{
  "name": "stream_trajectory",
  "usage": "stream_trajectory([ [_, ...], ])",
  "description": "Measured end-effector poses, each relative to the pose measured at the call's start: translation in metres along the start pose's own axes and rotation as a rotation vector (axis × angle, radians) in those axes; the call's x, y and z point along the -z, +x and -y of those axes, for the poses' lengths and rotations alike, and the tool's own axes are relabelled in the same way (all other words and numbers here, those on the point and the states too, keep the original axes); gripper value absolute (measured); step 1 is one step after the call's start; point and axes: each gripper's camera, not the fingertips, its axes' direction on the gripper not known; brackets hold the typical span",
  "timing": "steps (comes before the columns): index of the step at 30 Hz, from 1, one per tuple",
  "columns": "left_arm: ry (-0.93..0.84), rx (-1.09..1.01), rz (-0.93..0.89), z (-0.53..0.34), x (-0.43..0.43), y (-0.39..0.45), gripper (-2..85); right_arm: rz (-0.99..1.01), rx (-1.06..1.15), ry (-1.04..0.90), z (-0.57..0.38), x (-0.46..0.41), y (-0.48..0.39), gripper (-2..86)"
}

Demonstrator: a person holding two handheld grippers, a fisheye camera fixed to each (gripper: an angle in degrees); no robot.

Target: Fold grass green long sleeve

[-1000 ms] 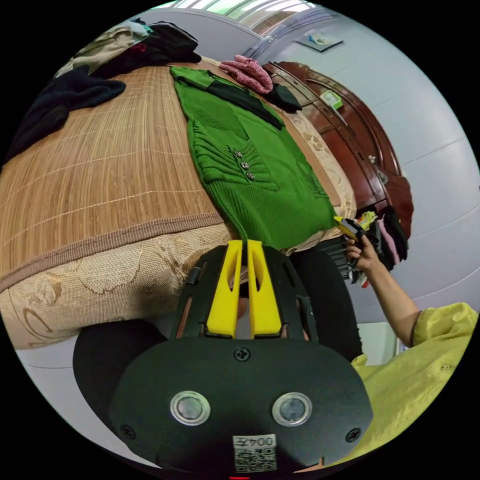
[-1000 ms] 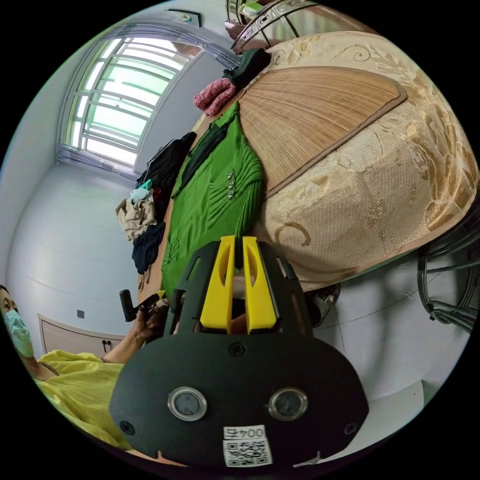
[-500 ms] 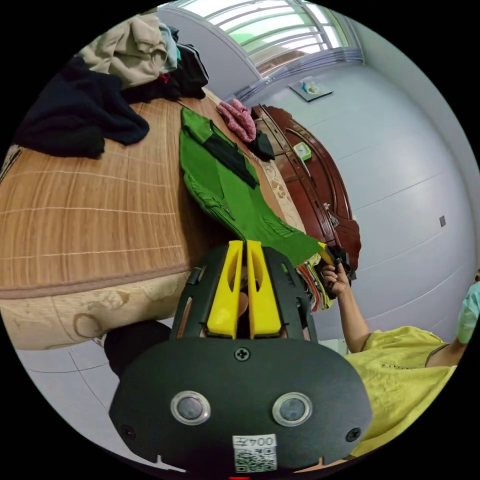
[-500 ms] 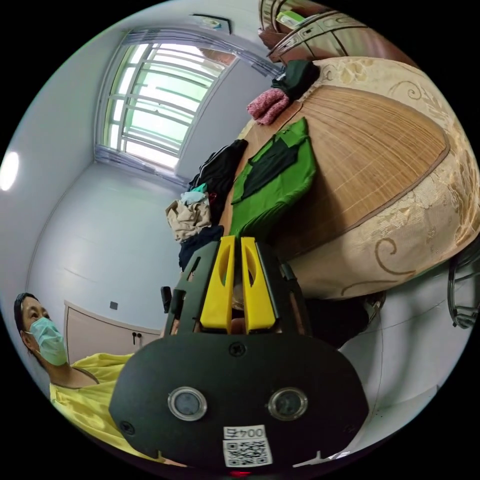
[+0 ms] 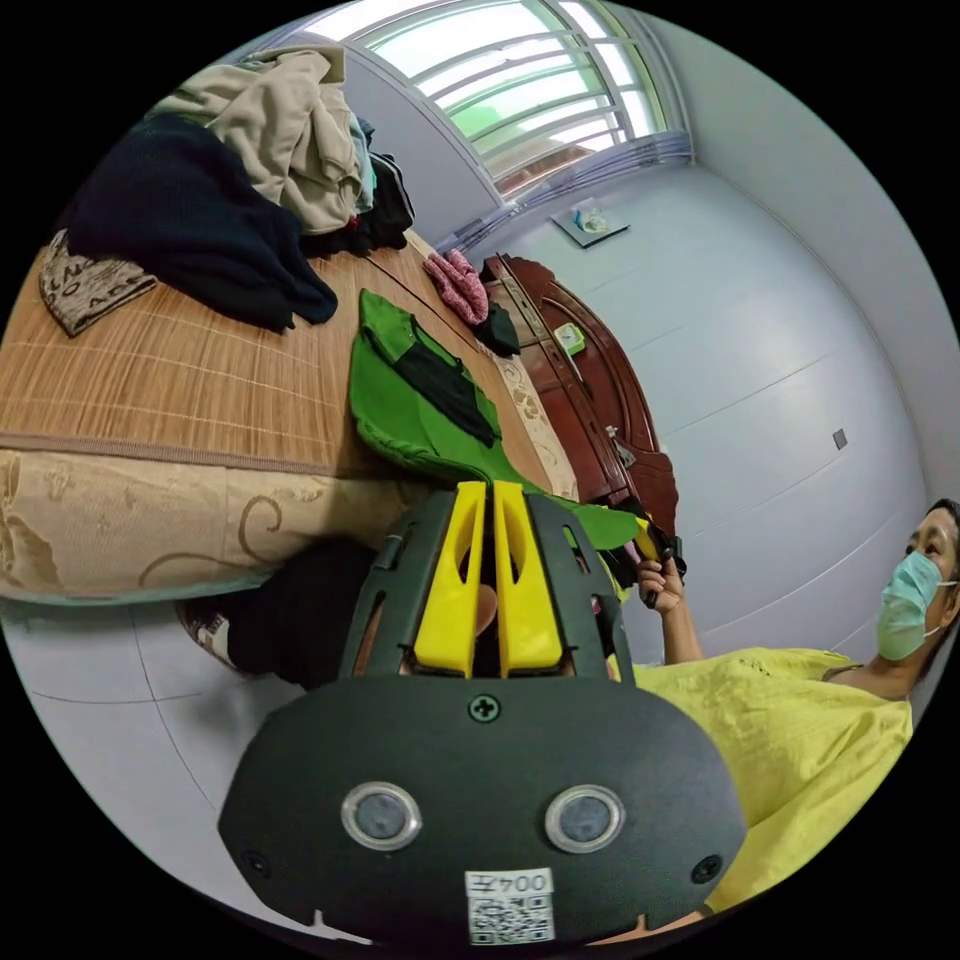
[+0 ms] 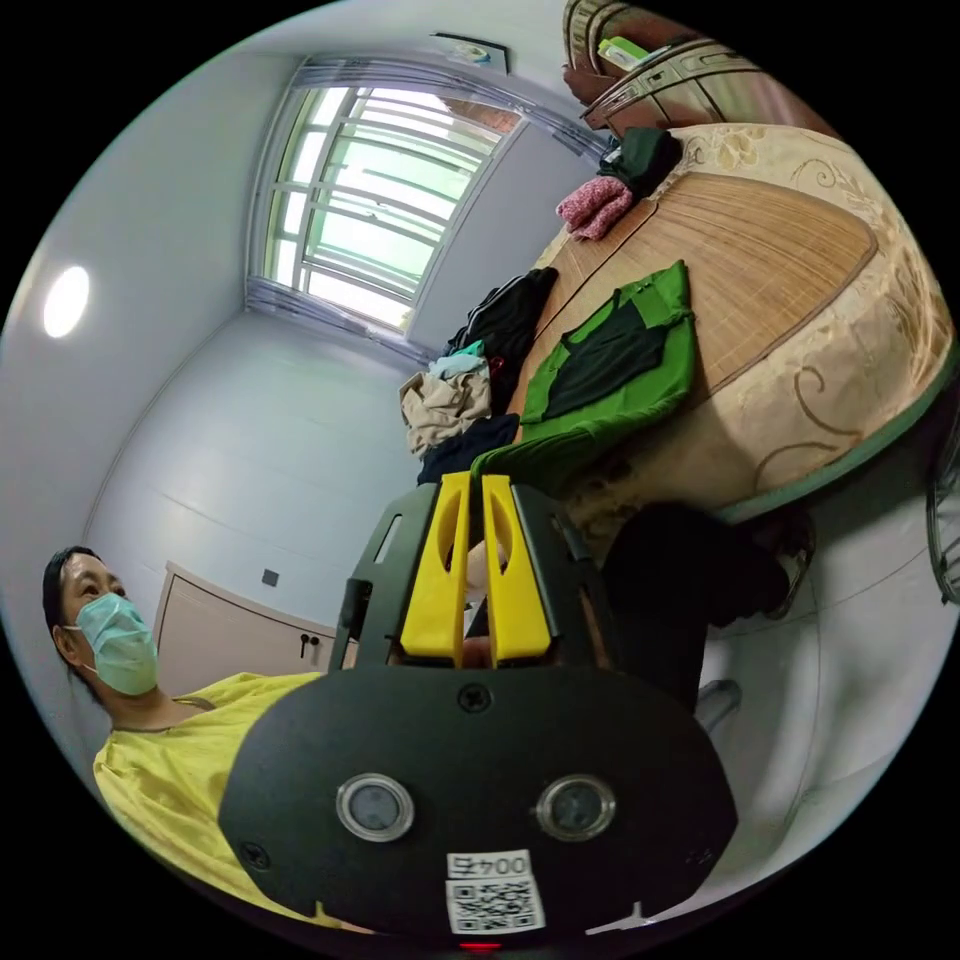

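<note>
The grass green long sleeve [image 5: 420, 415] lies on the bamboo mat [image 5: 150, 370] of a bed, with a black panel near its collar. Its hem is lifted off the mat and stretched in the air between both grippers. My left gripper [image 5: 490, 487] is shut on one hem corner. The right gripper [image 5: 648, 540], held in a hand, pinches the other corner. In the right gripper view the green long sleeve [image 6: 640, 375] rises from the bamboo mat [image 6: 770, 250] to my right gripper [image 6: 476, 480], whose jaws are shut on the hem.
A heap of beige and dark clothes [image 5: 270, 120] sits at the mat's far side, with a pink garment [image 5: 455, 285] near the dark wooden headboard [image 5: 590, 400]. A person in a yellow shirt [image 5: 800, 730] stands at the bed's foot.
Both grippers have risen and drawn back from the bed with the hem, lifting the sweater's lower half off the mat. The buttoned front no longer shows.
</note>
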Motion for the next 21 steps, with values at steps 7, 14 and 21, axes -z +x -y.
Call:
stream_trajectory([
  [7,0.051,0.088,-0.101,-0.041,0.016,-0.029,1.8,0.07,-0.119,0.081,-0.048,0.022,0.014,2.7],
  [14,0.081,0.092,-0.105,0.011,-0.012,-0.028,1.7,0.185,-0.22,0.225,-0.021,0.015,0.031,2.5],
  [21,0.123,0.081,-0.158,0.133,-0.069,-0.025,1.6,0.2,-0.211,0.29,0.058,-0.005,0.036,2.4],
])
